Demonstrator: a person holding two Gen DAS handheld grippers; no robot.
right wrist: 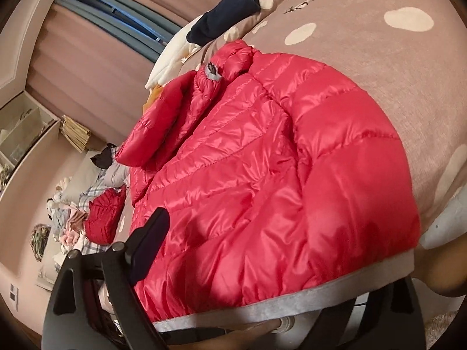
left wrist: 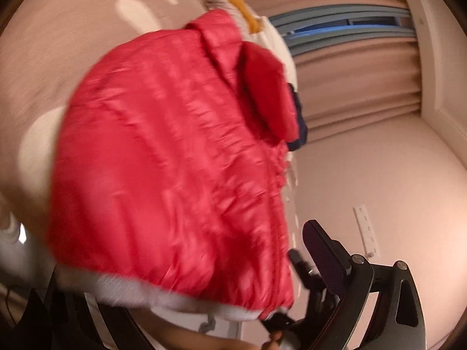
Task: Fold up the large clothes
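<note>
A shiny red puffer jacket with a grey hem lies spread on a brown bed cover with cream spots. It fills the left wrist view, blurred. In the left wrist view only the right finger shows, bare beside the jacket's hem; the other finger is hidden under the jacket. In the right wrist view the left finger stands at the jacket's edge; the right finger is covered by the hem. Whether either gripper grasps the cloth does not show.
A navy garment and cream clothes lie at the bed's far end. A second red jacket and a clothes pile lie lower left. Curtains and a window are behind. A wall socket strip is at the right.
</note>
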